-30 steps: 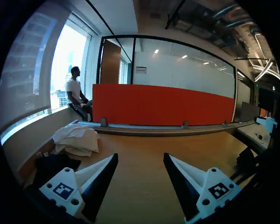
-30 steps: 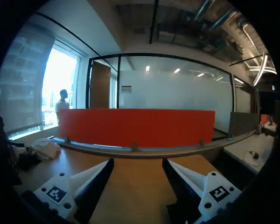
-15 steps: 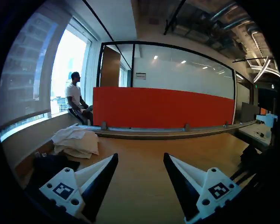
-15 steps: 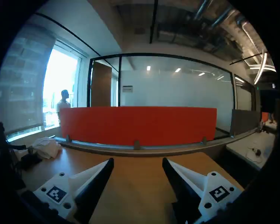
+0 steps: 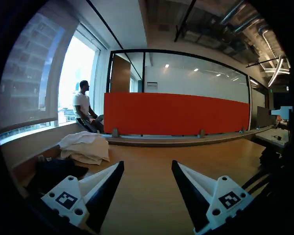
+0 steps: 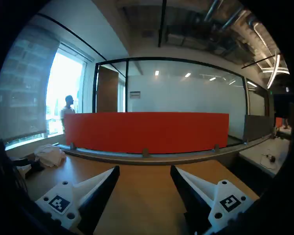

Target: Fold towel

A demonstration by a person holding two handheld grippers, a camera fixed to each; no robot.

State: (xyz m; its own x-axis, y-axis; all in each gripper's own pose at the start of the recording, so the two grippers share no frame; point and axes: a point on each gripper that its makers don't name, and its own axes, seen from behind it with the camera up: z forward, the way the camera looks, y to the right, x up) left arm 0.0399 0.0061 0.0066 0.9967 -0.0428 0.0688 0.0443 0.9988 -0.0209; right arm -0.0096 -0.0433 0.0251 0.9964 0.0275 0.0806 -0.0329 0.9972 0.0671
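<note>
Towel pile (image 5: 86,147) farther right now — nearer in left gripper view

Ahead of my left claw (image 5: 147,162) the bench (image 5: 209,156) lies bare up to the orange divider (image 5: 174,113); a towel heap (image 5: 86,147) and dark bundle (image 5: 55,174) block the claw's left.

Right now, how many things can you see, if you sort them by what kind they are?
grippers: 2 (left gripper and right gripper, both open)
pale towel pile: 1
dark bundle beside it: 1
orange screen: 1
wooden desk: 1
person by the window: 1
Total: 7
</note>
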